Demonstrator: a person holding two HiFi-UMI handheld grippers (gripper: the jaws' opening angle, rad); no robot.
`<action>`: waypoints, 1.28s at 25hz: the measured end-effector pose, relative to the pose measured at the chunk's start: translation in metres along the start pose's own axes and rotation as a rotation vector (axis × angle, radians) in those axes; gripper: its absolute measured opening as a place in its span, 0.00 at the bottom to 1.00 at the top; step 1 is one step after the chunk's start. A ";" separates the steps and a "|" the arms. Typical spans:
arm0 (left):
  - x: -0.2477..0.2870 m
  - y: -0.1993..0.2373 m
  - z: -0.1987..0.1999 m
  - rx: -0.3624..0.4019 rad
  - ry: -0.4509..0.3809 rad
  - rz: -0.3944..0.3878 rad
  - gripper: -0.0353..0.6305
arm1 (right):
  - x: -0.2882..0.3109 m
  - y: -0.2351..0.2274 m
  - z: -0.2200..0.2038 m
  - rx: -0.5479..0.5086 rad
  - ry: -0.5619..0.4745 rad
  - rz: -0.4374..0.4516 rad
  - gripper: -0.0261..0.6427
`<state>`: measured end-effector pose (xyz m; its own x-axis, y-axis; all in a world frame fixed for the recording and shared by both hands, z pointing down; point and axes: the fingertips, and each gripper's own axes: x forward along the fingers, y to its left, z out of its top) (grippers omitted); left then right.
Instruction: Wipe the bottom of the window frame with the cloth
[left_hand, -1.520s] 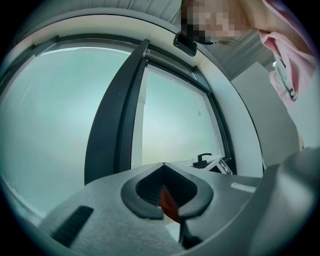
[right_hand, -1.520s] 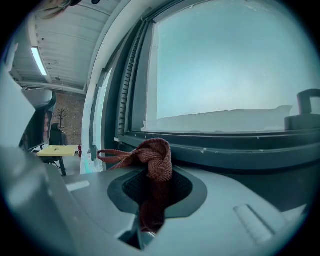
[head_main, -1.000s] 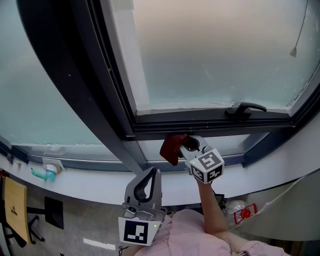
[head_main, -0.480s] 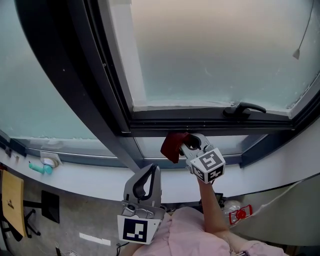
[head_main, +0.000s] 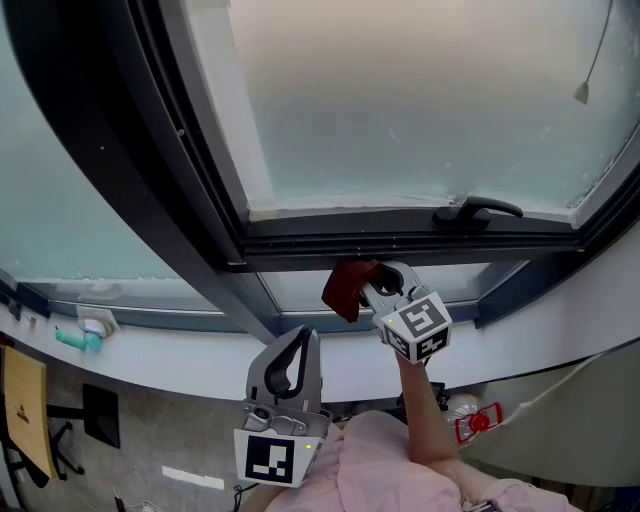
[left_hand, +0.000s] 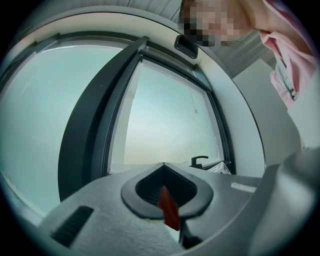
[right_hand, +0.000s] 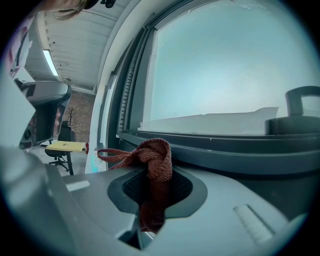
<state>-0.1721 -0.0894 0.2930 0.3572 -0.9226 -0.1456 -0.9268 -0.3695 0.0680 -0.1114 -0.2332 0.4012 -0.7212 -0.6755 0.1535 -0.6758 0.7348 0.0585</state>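
The right gripper (head_main: 370, 288) is clamped on the cloth (head_main: 343, 290), a rust-red, coarse-knit rag bunched into a knot, with a loose loop trailing off one side. It sits just under the bottom rail of the window frame (head_main: 400, 245), a smooth dark metal bar; contact cannot be made out. The left gripper (head_main: 298, 348) hangs lower, well below the frame, with its grey jaws closed and empty. A curved black handle (head_main: 478, 210) sits on the frame beneath frosted glass (head_main: 420, 100). Both grippers keep their places from half a second ago.
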 end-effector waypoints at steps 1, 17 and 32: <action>0.000 -0.001 0.000 0.000 0.000 -0.001 0.04 | -0.001 -0.001 0.000 0.001 0.000 -0.002 0.14; 0.005 -0.017 -0.001 0.010 0.000 0.002 0.04 | -0.014 -0.016 -0.003 0.002 -0.001 -0.011 0.14; 0.011 -0.029 -0.002 0.011 -0.003 0.004 0.04 | -0.020 -0.021 -0.004 -0.011 0.001 0.013 0.14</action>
<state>-0.1407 -0.0894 0.2916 0.3532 -0.9237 -0.1484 -0.9293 -0.3647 0.0578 -0.0824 -0.2349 0.4009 -0.7295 -0.6661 0.1551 -0.6649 0.7439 0.0676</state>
